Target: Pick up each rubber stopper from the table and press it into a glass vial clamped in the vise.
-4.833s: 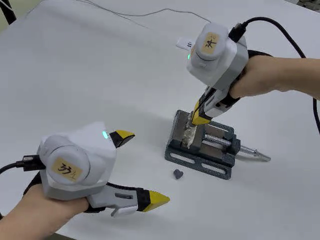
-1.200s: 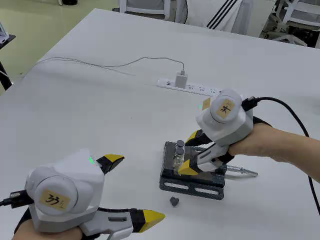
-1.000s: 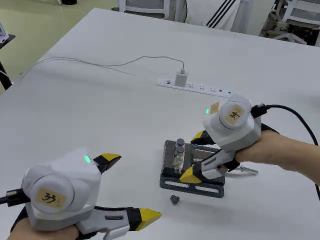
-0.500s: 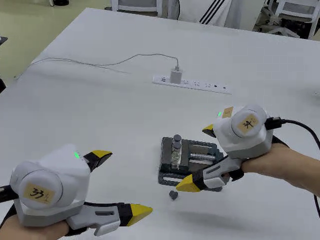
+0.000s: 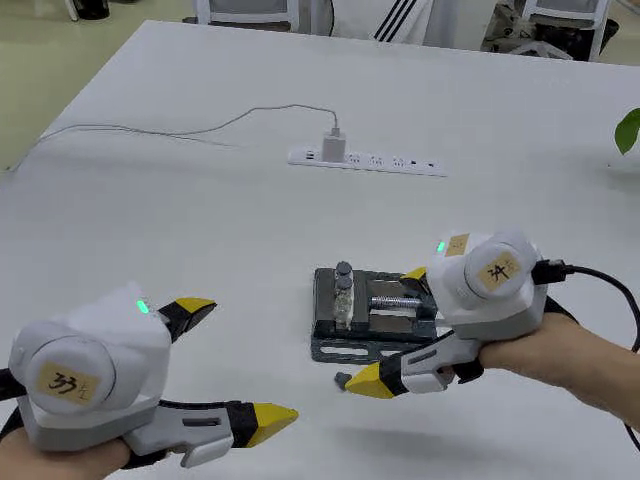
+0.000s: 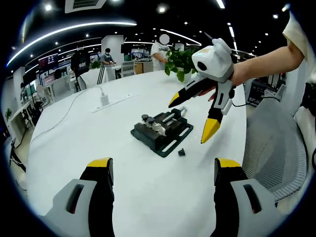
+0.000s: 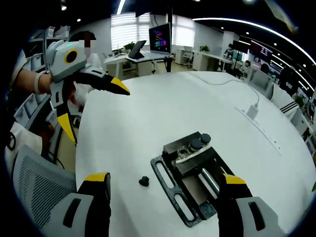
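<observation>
On the tan sticker (image 5: pixel 67 382) atop the left gripper (image 5: pixel 243 358): handwritten "33", then a small mark too unclear to read. On the round label (image 5: pixel 497 270) atop the right gripper (image 5: pixel 385 327): one handwritten character, not legible. On the small tan tag (image 5: pixel 458 244) just beside it: nothing readable. On the distant monitor (image 7: pixel 160 37) in the right gripper view: coloured shapes, too blurred to read.

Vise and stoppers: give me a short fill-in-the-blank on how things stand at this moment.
The loose rubber stopper lies on the ____, next to the vise. In the vise, ____ vials carry dark stoppers; a third vial is unplugged. The left tongs and right tongs are both ____ and hold nothing.
Missing words: table; two; open.
</observation>
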A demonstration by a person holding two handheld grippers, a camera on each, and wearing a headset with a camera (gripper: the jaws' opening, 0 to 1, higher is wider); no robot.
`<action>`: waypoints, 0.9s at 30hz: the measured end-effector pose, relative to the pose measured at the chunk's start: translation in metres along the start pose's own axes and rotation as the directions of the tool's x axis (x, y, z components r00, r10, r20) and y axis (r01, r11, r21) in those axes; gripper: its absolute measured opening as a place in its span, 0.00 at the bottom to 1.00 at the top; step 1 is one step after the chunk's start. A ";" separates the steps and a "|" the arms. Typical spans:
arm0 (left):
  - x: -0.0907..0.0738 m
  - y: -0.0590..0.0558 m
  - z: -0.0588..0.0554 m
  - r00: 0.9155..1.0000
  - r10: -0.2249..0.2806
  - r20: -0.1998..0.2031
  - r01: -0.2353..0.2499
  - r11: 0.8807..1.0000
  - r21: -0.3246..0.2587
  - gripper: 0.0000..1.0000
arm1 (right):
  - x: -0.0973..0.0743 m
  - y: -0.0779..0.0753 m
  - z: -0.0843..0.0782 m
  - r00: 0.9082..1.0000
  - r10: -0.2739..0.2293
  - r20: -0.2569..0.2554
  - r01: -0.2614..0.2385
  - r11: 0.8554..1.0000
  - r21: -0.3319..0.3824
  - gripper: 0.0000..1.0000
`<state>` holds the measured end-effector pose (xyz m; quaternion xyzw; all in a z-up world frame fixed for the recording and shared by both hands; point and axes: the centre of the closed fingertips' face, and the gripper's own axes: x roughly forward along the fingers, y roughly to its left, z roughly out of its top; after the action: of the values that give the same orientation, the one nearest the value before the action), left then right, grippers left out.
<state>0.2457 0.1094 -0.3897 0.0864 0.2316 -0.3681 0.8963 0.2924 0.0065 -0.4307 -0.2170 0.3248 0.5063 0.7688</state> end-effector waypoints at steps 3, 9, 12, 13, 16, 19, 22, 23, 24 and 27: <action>0.000 -0.001 0.000 1.000 -0.007 -0.001 0.007 1.000 0.005 0.82 | 0.000 0.003 -0.004 1.000 -0.019 0.012 0.019 1.000 0.019 0.87; 0.001 -0.001 -0.002 1.000 -0.021 -0.007 0.021 1.000 0.013 0.82 | 0.002 0.014 -0.008 0.998 -0.042 0.042 0.039 0.998 0.056 0.82; 0.002 -0.002 -0.002 1.000 -0.027 -0.007 0.027 0.999 0.018 0.82 | 0.005 0.019 -0.012 0.998 -0.043 0.049 0.039 0.997 0.071 0.78; 0.002 -0.002 -0.001 1.000 -0.029 -0.006 0.029 0.999 0.019 0.82 | 0.006 0.021 -0.013 0.998 -0.042 0.050 0.038 0.997 0.073 0.76; 0.002 -0.003 -0.002 0.999 -0.035 -0.008 0.035 0.999 0.020 0.82 | 0.009 0.025 -0.015 0.998 -0.039 0.057 0.034 0.995 0.097 0.73; 0.003 -0.005 -0.003 0.999 -0.042 -0.010 0.042 0.999 0.019 0.82 | 0.012 0.028 -0.020 0.997 -0.047 0.058 0.040 0.992 0.117 0.67; 0.003 -0.007 -0.006 0.999 -0.048 -0.015 0.049 0.999 0.020 0.82 | 0.015 0.030 -0.023 0.997 -0.054 0.062 0.045 0.989 0.140 0.63; 0.003 -0.008 -0.007 0.999 -0.050 -0.017 0.051 0.999 0.020 0.82 | 0.016 0.031 -0.024 0.997 -0.055 0.063 0.046 0.988 0.145 0.61; 0.003 -0.008 -0.008 0.998 -0.053 -0.019 0.053 0.998 0.018 0.82 | 0.017 0.032 -0.025 0.996 -0.060 0.066 0.049 0.987 0.156 0.58; 0.003 -0.010 -0.011 0.998 -0.055 -0.022 0.056 0.998 0.014 0.82 | 0.020 0.035 -0.028 0.996 -0.063 0.069 0.050 0.983 0.177 0.51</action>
<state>0.2368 0.1042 -0.4006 0.0904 0.2408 -0.3936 0.8826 0.2576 0.0146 -0.4649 -0.1390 0.3330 0.4614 0.8105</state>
